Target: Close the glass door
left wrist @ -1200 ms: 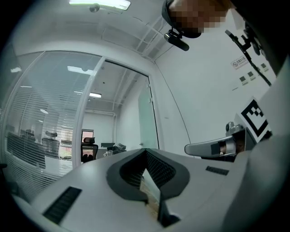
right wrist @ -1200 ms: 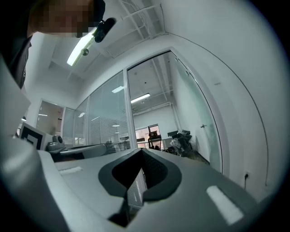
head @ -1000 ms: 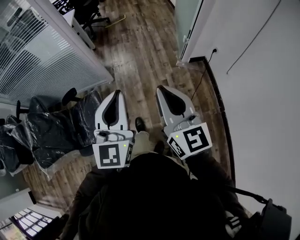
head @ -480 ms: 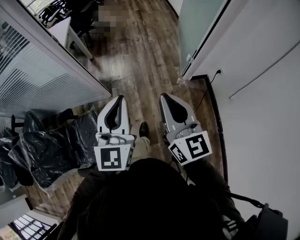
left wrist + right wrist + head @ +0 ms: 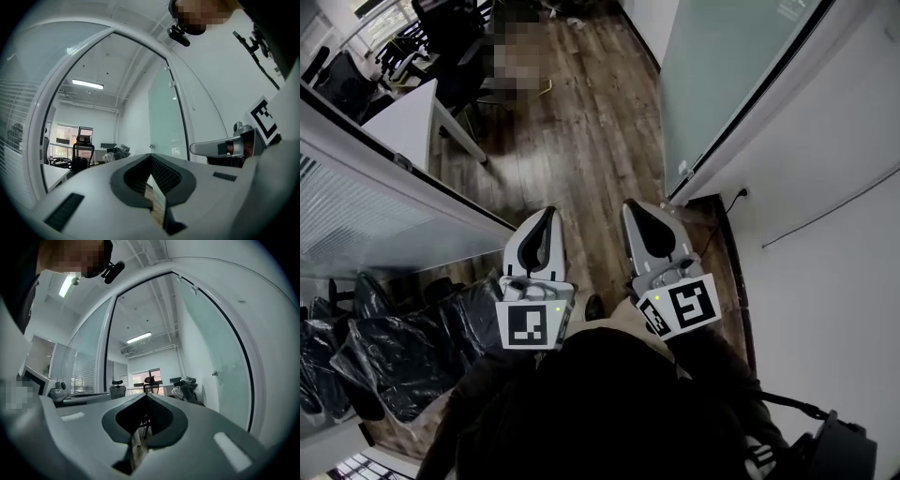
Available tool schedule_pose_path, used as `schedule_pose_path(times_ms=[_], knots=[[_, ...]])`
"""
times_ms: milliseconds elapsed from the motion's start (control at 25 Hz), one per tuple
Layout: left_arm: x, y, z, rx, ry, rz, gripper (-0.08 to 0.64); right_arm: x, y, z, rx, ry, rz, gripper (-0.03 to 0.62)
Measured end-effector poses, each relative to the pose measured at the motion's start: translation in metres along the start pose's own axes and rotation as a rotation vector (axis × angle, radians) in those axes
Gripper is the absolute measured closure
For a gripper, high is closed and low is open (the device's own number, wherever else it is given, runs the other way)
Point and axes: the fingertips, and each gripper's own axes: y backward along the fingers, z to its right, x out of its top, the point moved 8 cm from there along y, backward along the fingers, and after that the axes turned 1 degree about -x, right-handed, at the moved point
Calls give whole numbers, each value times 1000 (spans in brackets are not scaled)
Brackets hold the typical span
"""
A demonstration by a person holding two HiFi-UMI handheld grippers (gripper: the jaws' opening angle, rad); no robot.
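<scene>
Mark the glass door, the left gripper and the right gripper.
glass door (image 5: 722,75), head view, middle of the frosted pane.
left gripper (image 5: 549,214), head view, closed tips.
right gripper (image 5: 629,205), head view, closed tips.

Dark wood-plank floor (image 5: 581,122) with a pale glare patch near the middle. A white tabletop (image 5: 398,122) on thin legs stands upper left, with black office chairs (image 5: 441,23) at the top. Chairs wrapped in black plastic (image 5: 384,361) crowd the lower left by the partition. One dark shoe (image 5: 594,306) is planted mid-floor. Black skirting (image 5: 739,300) runs along the right wall, and a thin cable (image 5: 720,217) comes down there.
</scene>
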Motion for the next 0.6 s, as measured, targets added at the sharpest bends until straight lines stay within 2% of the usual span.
schedule_pose_path(times_ms=[240,400,600], knots=[[-22,-104,-9,-7,-7,-28,563,-4,-72,80,1,10,2,591],[-17,-176,-12,18,9,-3,563,8,-122,134,23,22,19,591],[-15,-241,-20,45,-12,3,563,13,-171,184,54,14,25,591]])
